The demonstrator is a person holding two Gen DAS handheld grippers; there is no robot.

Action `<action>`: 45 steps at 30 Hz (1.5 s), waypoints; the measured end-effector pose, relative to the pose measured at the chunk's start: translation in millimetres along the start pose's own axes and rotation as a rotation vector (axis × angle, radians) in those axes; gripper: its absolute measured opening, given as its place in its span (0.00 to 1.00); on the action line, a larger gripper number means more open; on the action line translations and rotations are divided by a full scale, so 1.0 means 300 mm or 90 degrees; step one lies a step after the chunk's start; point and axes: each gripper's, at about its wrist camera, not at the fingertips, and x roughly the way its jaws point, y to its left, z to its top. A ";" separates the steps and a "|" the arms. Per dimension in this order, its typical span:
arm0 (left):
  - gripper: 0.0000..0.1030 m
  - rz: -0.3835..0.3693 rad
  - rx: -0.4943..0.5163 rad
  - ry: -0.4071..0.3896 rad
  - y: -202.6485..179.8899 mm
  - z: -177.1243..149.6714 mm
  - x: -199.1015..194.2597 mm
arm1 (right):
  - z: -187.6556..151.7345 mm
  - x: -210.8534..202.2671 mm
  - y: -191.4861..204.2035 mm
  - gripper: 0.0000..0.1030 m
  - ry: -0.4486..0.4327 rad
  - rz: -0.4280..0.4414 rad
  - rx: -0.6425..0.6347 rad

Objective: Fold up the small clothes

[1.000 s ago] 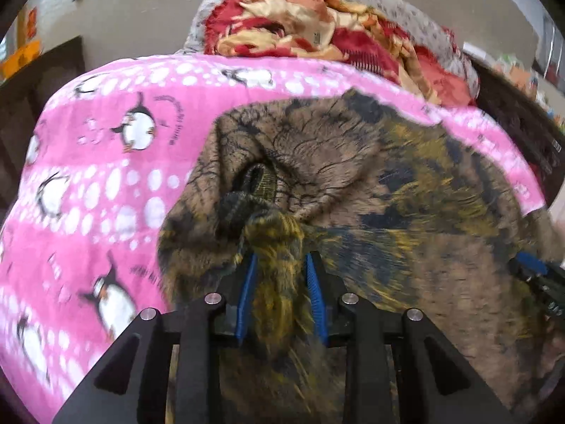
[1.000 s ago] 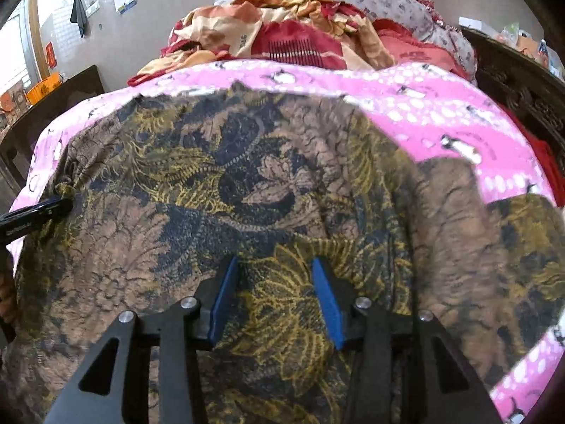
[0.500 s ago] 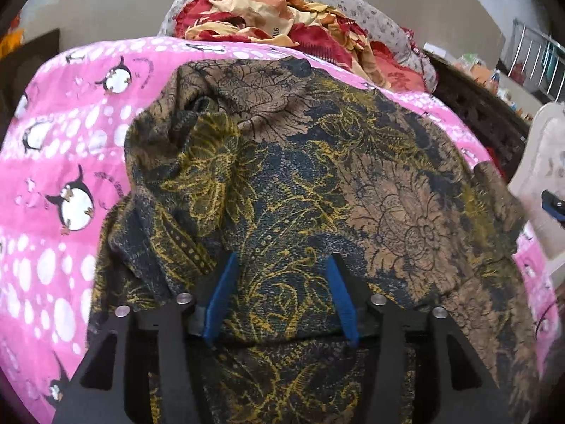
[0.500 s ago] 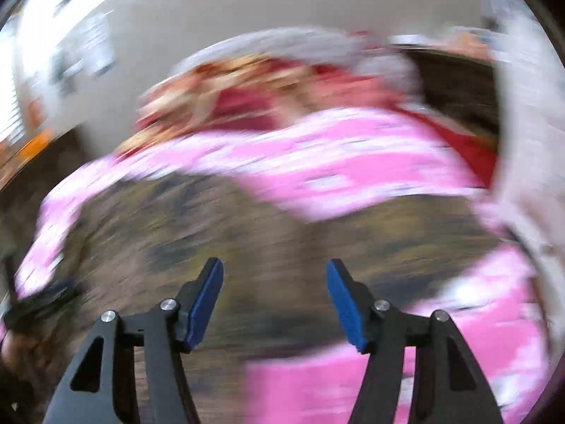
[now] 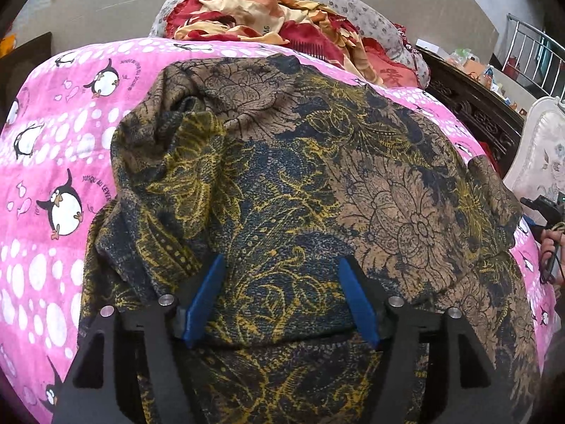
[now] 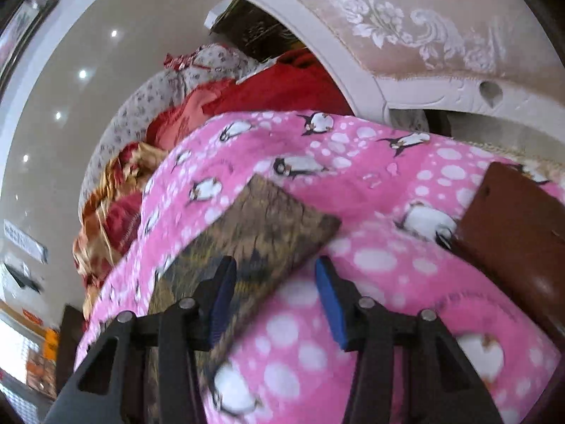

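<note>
A brown, navy and yellow patterned garment [image 5: 317,183] lies spread over a pink penguin blanket [image 5: 53,141], bunched at its left side. My left gripper [image 5: 281,260] hovers over its near part. Its jaws are opening, and the blue pads [image 5: 204,300] press on nothing. In the right wrist view, which is rolled sideways, a corner of the garment [image 6: 261,226] lies on the blanket [image 6: 381,190]. My right gripper [image 6: 274,263] sits at that corner with its jaws closing. The cloth's edge reaches under the left finger, but nothing is pinched.
A heap of red and cream bedding [image 5: 268,17] and a grey flowered pillow [image 5: 370,24] lie beyond the blanket. Dark carved furniture [image 5: 469,106] and a white upholstered chair [image 6: 423,35] stand to the right. A brown board [image 6: 515,240] rises at the blanket's edge. A person's hand [image 5: 551,243] shows at the right.
My left gripper let go of the bunched fabric and opened, and the garment now lies spread out. My right gripper swung off the garment to its right corner and rolled sideways.
</note>
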 end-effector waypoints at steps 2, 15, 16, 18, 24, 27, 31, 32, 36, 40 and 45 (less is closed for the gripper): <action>0.46 0.001 0.000 0.000 0.001 0.000 0.001 | 0.017 0.032 -0.015 0.30 -0.003 0.000 0.016; 0.46 -0.001 -0.002 0.000 0.004 0.001 0.002 | -0.037 -0.184 0.492 0.05 -0.085 0.076 -0.218; 0.46 -0.002 -0.003 -0.001 0.006 0.001 0.001 | -0.083 -0.202 0.582 0.05 -0.075 0.119 -0.245; 0.46 -0.008 -0.007 -0.002 0.010 0.002 -0.002 | -0.193 -0.210 0.742 0.05 -0.043 0.192 -0.297; 0.46 -0.040 -0.033 -0.009 0.037 0.001 -0.012 | -0.717 -0.024 1.086 0.05 0.129 0.287 -0.449; 0.46 -0.044 -0.050 -0.005 0.040 0.009 -0.030 | -0.966 0.140 1.081 0.05 0.226 0.235 -0.475; 0.46 -0.121 -0.075 -0.021 0.007 0.053 -0.098 | -1.128 0.207 1.006 0.05 0.260 0.183 -0.484; 0.46 -0.142 -0.074 -0.028 -0.012 0.067 -0.101 | -1.112 0.187 1.003 0.05 0.242 0.195 -0.478; 0.46 -0.270 -0.124 0.046 -0.086 0.125 0.015 | -1.111 0.156 0.985 0.05 0.224 0.201 -0.512; 0.46 -0.335 -0.185 0.140 -0.150 0.156 0.163 | -1.147 0.118 1.028 0.05 0.195 0.208 -0.556; 0.45 -0.345 -0.243 0.136 -0.130 0.173 0.204 | -1.186 0.104 1.058 0.08 0.182 0.196 -0.603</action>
